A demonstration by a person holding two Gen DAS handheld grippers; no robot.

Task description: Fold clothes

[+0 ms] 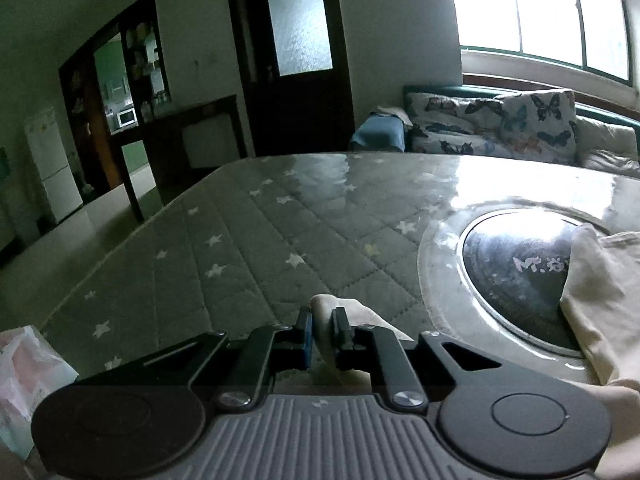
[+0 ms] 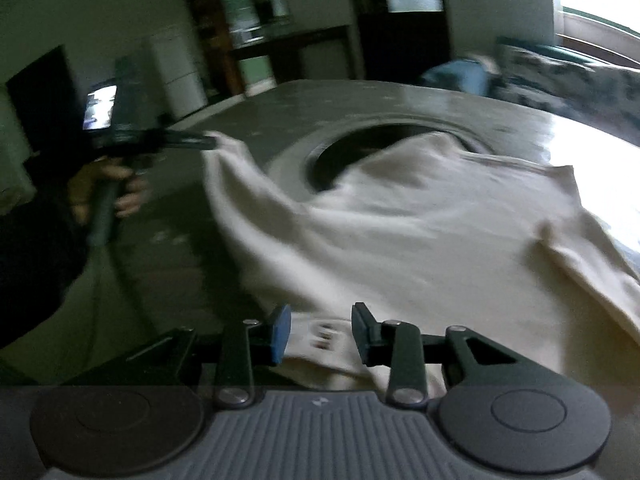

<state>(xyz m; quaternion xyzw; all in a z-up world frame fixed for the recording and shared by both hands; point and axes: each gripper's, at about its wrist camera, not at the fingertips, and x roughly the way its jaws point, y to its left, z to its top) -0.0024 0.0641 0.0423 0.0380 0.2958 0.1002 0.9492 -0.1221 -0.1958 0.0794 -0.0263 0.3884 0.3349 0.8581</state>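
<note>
A cream garment lies spread over the star-patterned quilted table and partly covers its round dark inset. My left gripper is shut on a corner of the garment, and the rest trails off to the right. The right wrist view is blurred. It shows the left gripper at the far left, holding that corner up and stretched. My right gripper is open, its fingers either side of the garment's near edge, where a label shows.
A person's hand grips the left tool's handle. A plastic bag sits at the table's near left corner. Beyond the table are a sofa with butterfly cushions, a dark door and a white fridge.
</note>
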